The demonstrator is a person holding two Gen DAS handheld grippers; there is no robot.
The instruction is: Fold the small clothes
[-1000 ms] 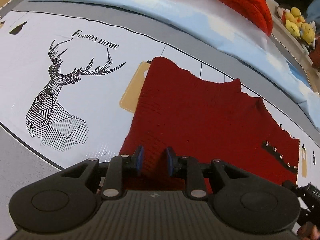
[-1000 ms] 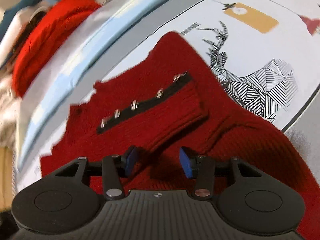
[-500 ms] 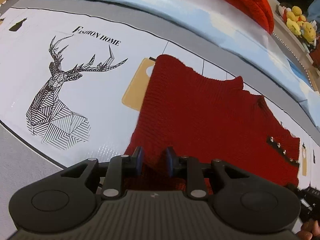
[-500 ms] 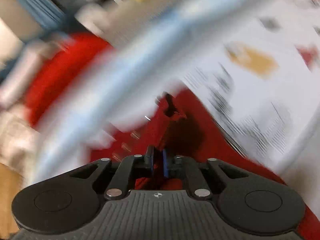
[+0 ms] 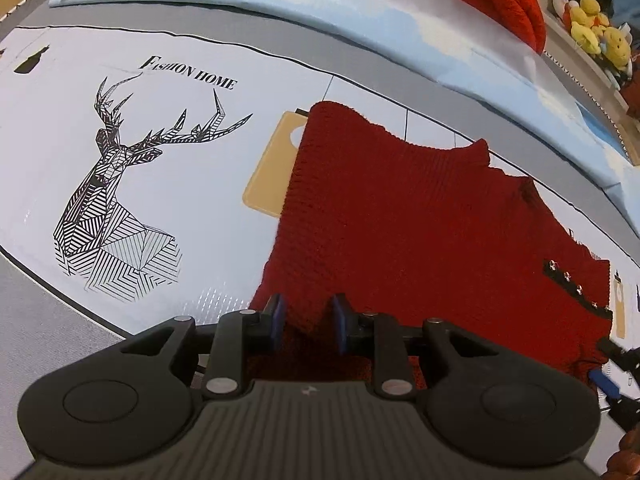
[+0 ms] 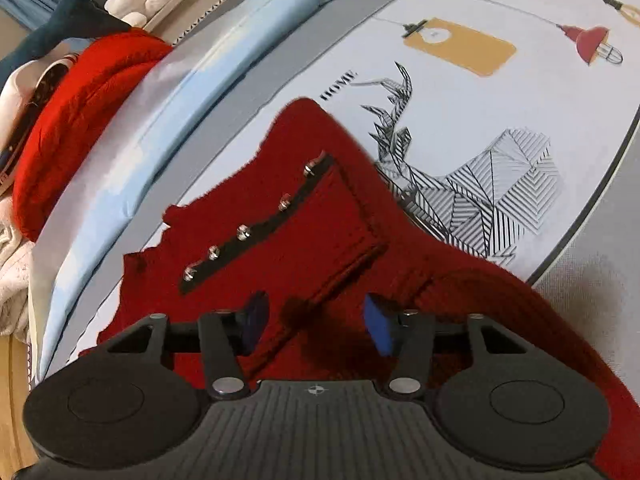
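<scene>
A small dark red knit sweater [image 5: 404, 220] lies flat on a printed white sheet; it also shows in the right wrist view [image 6: 320, 240]. A black strip with silver studs [image 6: 256, 226] runs across a folded flap; the strip also shows in the left wrist view [image 5: 576, 290]. My left gripper [image 5: 306, 320] is partly open, its jaws astride the sweater's near edge with knit between them. My right gripper [image 6: 316, 322] is open wide, low over the flap's near corner, holding nothing. It shows at the right edge of the left wrist view [image 5: 612, 372].
The sheet carries a black deer print [image 5: 120, 200] left of the sweater. A light blue folded cloth [image 5: 360, 28] lies behind it. A bright red knit pile [image 6: 80, 112] and plush toys [image 5: 596, 36] sit at the back.
My right gripper was shut on the sweater's flap half a second ago; now it is open and the flap lies flat. My left gripper's jaws have spread a little.
</scene>
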